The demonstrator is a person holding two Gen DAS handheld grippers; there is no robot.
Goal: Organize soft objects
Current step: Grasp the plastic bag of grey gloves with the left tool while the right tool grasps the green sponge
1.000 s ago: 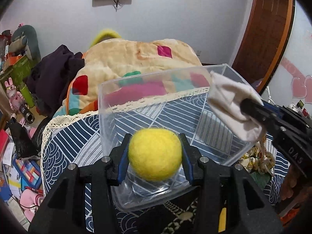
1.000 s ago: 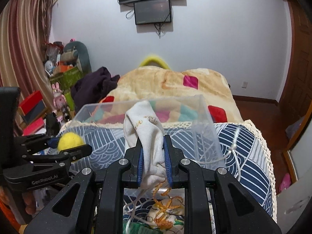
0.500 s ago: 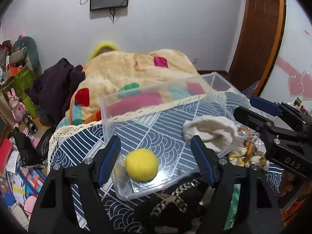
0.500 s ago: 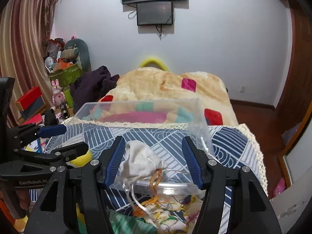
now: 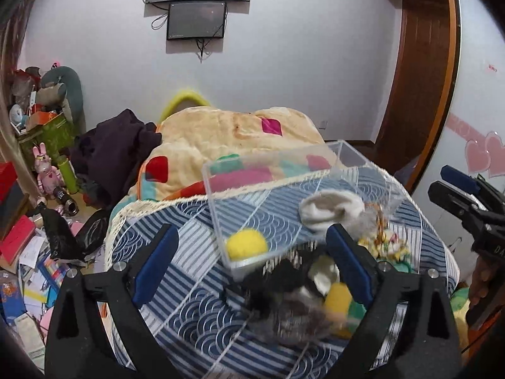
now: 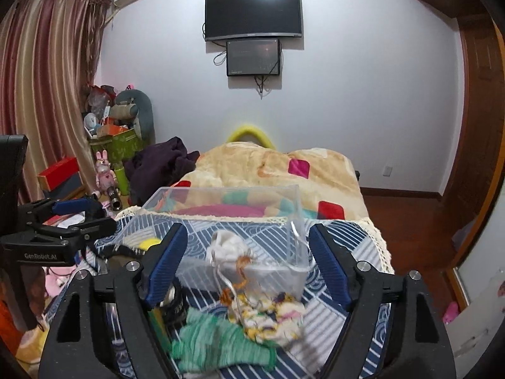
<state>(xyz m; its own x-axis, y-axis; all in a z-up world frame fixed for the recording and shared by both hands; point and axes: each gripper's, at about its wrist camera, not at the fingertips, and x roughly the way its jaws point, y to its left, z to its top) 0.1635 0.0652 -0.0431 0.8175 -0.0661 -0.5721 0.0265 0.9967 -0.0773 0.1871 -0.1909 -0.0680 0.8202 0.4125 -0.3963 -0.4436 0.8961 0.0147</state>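
Both jaws apart and empty, yellow felt ball (image 5: 246, 243) and white sock (image 5: 329, 210) sit in clear plastic bin (image 6: 296, 218) ahead of them; risk: snagging tangled pile below jaws drags bin.

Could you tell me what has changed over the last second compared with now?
Both grippers let go and drew back: the left gripper dropped the yellow ball and the right gripper the white pouch into the clear box. The box stayed put.
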